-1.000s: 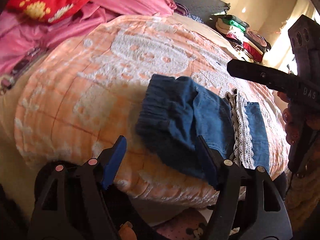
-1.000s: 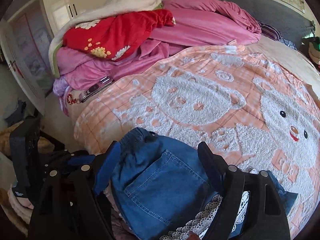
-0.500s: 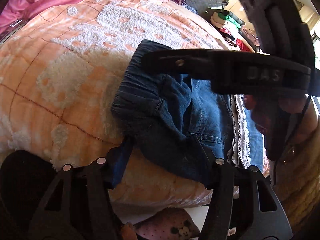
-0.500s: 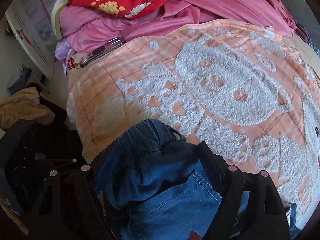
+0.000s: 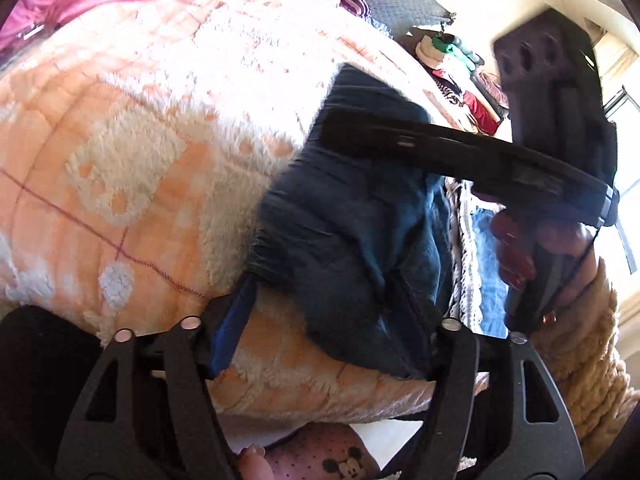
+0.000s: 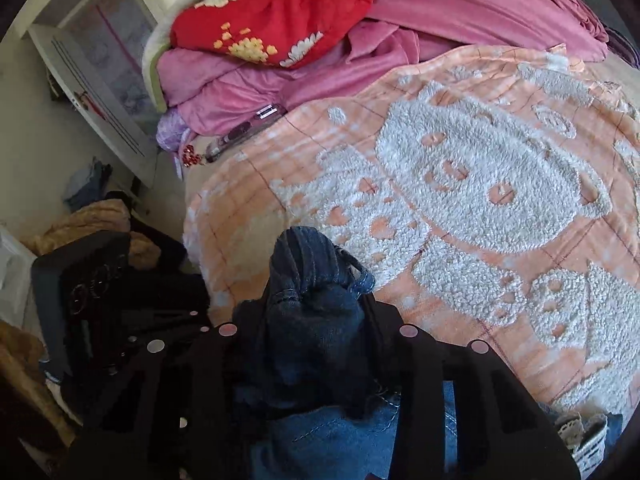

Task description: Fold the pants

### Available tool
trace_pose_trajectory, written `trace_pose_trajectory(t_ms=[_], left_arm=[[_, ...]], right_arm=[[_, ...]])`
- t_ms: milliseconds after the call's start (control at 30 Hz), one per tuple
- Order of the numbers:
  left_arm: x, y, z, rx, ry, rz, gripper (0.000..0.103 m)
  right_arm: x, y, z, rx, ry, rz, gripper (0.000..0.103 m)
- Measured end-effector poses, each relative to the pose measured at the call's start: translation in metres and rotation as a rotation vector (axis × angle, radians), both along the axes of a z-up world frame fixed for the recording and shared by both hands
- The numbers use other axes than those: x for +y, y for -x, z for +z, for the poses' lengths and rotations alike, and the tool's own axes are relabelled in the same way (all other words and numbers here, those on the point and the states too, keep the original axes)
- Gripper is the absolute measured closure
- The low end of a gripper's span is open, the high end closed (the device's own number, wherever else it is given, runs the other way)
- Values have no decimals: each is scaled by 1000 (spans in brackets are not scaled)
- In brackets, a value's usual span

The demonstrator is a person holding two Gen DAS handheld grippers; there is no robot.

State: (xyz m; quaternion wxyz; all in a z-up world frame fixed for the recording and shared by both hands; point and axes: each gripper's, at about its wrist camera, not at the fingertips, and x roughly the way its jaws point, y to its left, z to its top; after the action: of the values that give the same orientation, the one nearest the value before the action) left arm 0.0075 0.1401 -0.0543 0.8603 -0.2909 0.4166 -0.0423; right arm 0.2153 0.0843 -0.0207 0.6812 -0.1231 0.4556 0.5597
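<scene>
Both grippers have dropped toward the near edge of the blanket (image 6: 500, 208) since the earlier frames, and the pants (image 6: 316, 304) have bunched from a flat denim panel into a raised lump. Blanket, peach with white fleece figures, fills the centre and right of the right wrist view and the left half of the left wrist view; pink bedding (image 6: 460, 20) and a red flowered quilt (image 6: 288, 20) lie along the top of the right wrist view.

Pants, dark denim with a white lace trim (image 5: 460, 248), sit at lower centre of both views, at the blanket's near edge. The waistband end stands gathered in a hump; lighter denim trails to the bottom edge of the right wrist view.

Right gripper (image 6: 316, 320): jaws have just been closing and now pinch the gathered waistband between them. In the left wrist view it crosses the upper right, held by a hand (image 5: 532, 252) in a fleece sleeve (image 5: 588, 360).

Left gripper (image 5: 320, 312): jaws have just been opening and stand apart, with the pants' near corner between them; the right finger (image 5: 408, 312) lies against the cloth, the blue-padded left finger (image 5: 236, 320) off it, so no grip is judged.

Progress, as a judgement: an early stage, with the waist end just seized and no finished, flat fold visible; the folding over and smoothing remain.

No container is in view.
</scene>
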Motion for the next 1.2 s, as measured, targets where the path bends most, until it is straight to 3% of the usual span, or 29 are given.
trace_pose_trajectory(t_ms=[133, 300, 333, 400, 767, 867, 967, 1100, 1200], left_arm=[[-5, -2, 12, -35, 20, -24, 31], [-24, -14, 24, -58, 104, -85, 30], [-30, -18, 26, -59, 131, -103, 32], [-42, -24, 31, -51, 155, -122, 53], [-111, -33, 64, -81, 14, -148, 54], [-131, -33, 67, -105, -33, -163, 50], [-145, -42, 62, -103, -24, -206, 47], [-166, -46, 53, -98, -39, -301, 47], [-179, -49, 44, -73, -59, -349, 47]], right_arm=[[-27, 1, 24, 18, -103, -6, 67], [-59, 2, 47, 24, -188, -16, 67], [-64, 1, 49, 31, -202, -18, 67], [-75, 0, 54, 27, -213, -25, 67], [-141, -7, 66, 10, -321, -66, 67], [-163, -9, 65, 9, -351, -87, 59], [-196, -14, 61, 34, -389, -165, 44], [-247, -15, 48, 38, -404, -302, 39], [-273, -7, 35, 21, -354, -408, 37]])
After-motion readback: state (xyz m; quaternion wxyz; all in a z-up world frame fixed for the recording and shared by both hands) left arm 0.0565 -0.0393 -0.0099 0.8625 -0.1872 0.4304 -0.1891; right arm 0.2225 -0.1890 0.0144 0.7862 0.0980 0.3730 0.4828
